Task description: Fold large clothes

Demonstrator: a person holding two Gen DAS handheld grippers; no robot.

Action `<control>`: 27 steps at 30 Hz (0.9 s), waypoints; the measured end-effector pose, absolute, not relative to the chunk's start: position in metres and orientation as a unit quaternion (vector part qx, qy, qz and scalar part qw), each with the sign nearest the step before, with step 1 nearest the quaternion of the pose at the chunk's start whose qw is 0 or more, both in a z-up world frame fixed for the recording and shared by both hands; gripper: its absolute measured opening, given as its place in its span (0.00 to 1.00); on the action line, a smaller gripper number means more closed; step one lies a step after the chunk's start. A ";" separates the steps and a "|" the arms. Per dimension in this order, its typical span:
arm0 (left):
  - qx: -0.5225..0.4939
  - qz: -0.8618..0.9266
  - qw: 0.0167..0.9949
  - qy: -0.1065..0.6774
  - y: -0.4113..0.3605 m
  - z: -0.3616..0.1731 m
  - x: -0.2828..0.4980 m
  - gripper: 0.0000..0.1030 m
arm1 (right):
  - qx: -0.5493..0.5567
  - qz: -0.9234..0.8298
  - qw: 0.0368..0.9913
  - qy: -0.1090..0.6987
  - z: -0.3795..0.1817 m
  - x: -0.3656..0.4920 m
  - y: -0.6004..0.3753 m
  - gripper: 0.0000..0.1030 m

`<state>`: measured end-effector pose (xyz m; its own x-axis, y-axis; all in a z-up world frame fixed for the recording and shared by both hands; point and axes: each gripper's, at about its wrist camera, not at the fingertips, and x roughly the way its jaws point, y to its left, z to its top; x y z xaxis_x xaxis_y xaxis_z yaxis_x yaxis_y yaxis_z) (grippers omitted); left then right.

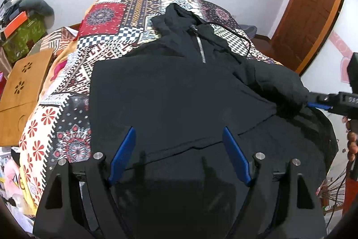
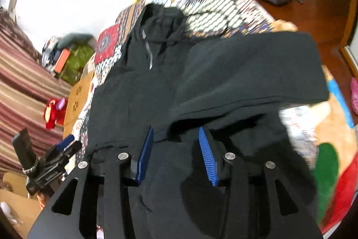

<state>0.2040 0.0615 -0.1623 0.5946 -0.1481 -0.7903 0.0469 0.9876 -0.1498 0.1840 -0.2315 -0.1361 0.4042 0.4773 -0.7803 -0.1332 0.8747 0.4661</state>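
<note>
**Hoodie laid out on a patterned bedspread, one sleeve folded inward**

Hoodie (image 1: 179, 86), black with a short metal zip (image 1: 200, 48) at the neck, lies face up on the patchwork bedspread (image 1: 105, 21), hood toward the far wall. Its sleeve (image 2: 246, 73) on the right side is laid across the body. The left gripper (image 1: 179, 149) hangs over the lower hem, blue pads wide apart and gripping nothing. The right gripper (image 2: 176, 149) stands with its pads parted just beside the sleeve's edge; no cloth is pinched between them. A wooden board (image 1: 20, 91) rests beside the bed.
</note>
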 end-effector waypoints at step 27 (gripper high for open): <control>-0.028 -0.070 0.881 0.468 0.023 -0.180 0.230 0.77 | 0.405 0.035 0.739 0.537 -0.234 0.244 -0.369 0.54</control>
<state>0.2299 0.0229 -0.1803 0.5526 -0.1491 -0.8200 0.0969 0.9887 -0.1145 0.2442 -0.3689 -0.2338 0.4205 0.4875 -0.7651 0.3828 0.6692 0.6368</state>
